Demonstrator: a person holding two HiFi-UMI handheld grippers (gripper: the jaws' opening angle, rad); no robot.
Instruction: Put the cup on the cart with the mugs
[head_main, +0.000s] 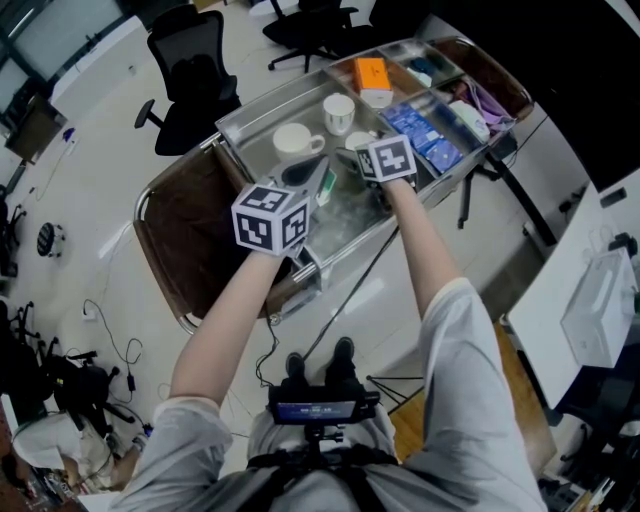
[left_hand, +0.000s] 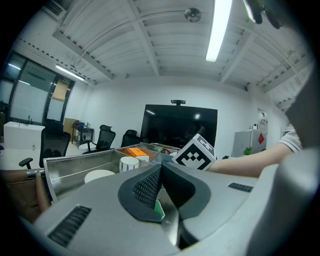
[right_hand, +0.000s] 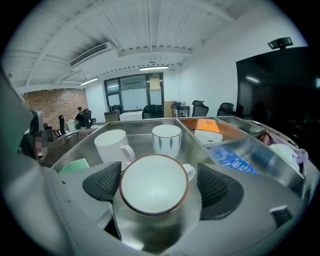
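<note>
A white cup with a dark rim stands on the metal cart tray between the two pads of my right gripper. The jaws are spread wide and a gap shows beside the right pad. Behind it stand a white mug and a blue-striped mug. In the head view the right gripper reaches over the cart next to the white mug and striped mug. My left gripper is shut, held low at the tray's near side. A green thing shows under its pads.
The cart's right compartments hold an orange box, blue packets and other small items. A brown section lies at the cart's left end. Office chairs stand beyond it, a white desk to the right, cables on the floor at left.
</note>
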